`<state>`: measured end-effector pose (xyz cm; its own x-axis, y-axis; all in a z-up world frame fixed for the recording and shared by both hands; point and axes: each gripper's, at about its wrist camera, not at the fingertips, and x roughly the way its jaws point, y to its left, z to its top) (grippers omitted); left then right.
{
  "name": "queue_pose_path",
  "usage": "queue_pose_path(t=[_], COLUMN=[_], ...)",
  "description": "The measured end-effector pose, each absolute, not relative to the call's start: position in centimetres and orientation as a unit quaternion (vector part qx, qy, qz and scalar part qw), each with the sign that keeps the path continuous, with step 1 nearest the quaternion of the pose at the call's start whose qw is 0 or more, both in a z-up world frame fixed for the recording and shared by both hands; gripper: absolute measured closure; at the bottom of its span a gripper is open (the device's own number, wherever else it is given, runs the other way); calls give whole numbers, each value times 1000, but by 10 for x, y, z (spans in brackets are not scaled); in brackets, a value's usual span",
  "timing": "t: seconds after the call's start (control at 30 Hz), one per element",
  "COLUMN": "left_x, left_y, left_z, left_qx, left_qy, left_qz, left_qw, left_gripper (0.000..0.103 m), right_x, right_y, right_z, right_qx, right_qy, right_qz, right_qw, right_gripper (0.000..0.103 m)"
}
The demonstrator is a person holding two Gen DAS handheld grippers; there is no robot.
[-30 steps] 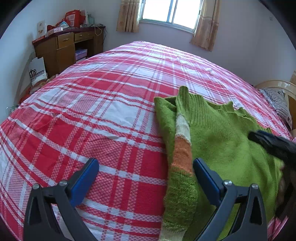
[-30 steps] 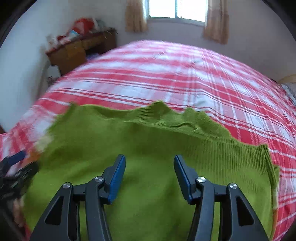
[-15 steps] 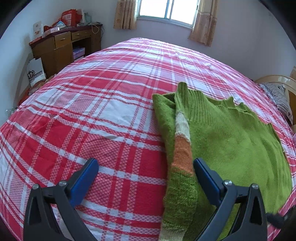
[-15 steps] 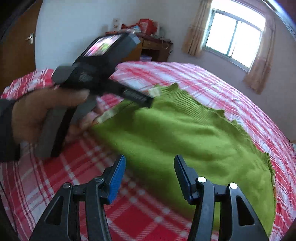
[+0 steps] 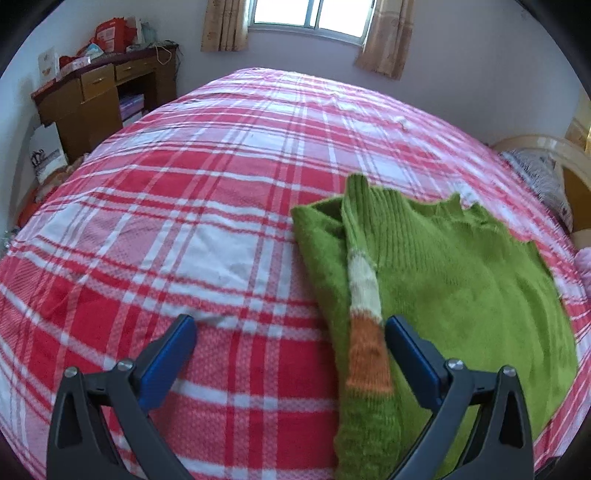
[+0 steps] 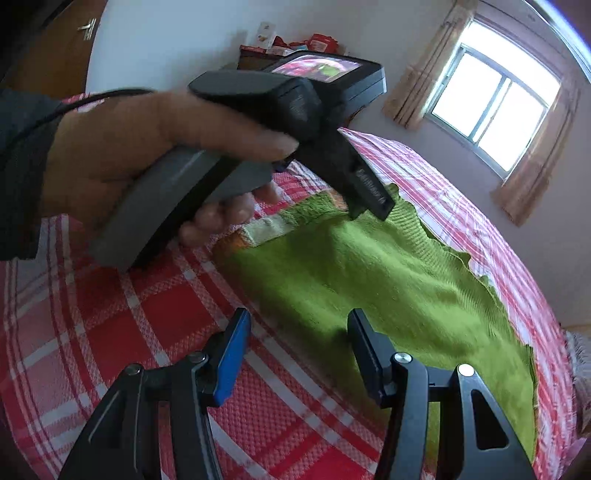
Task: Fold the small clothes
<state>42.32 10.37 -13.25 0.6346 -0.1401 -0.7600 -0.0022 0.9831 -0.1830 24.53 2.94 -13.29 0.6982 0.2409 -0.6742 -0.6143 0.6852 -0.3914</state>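
A green knit sweater (image 5: 454, 280) lies flat on the red and white plaid bed (image 5: 192, 229), its sleeve with cream and orange bands (image 5: 365, 325) folded along its left edge. My left gripper (image 5: 290, 350) is open and empty above the bed, its right finger at the sleeve. My right gripper (image 6: 295, 347) is open and empty over the sweater's (image 6: 369, 280) near edge. The left hand and its gripper body (image 6: 258, 140) show in the right wrist view, above the sleeve side.
A wooden desk (image 5: 99, 96) with clutter stands at the far left by the wall. A window with curtains (image 5: 310, 18) is behind the bed. A chair with cloth (image 5: 543, 173) stands at the right.
My right gripper has swung off the sweater's middle to its near edge, now looking toward the left hand. My left gripper has lifted slightly and stays open.
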Motion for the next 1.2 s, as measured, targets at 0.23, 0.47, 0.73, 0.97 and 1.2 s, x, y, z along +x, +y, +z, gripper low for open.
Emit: queue_pose_path(t=[0.23,0.47,0.73,0.97,1.2], left_x=[436,455,467,468,468], left_y=[109,97,92,104,105], left_z=[-129,-129,-132,-133,-130], left_qx=[-112,-104,-100,-143,-168], left_qy=[411,417,429,425,432], left_qz=[-75,-106,-115,-135,-146], left_qw=[901,897,891,883,874], left_gripper=[4,23,40,81,91], right_x=[258,263,277,287,285], right_y=[40,57,63,54,48], right_z=[-134,-136,-137,-136,-133], right_qx=[-315,-329,-321,-297,-286], right_qy=[301,302,311,322,317], right_qz=[237,215,215,241,252], right_qw=[868,869,868,866,868], right_gripper=[47,47,48,67,91])
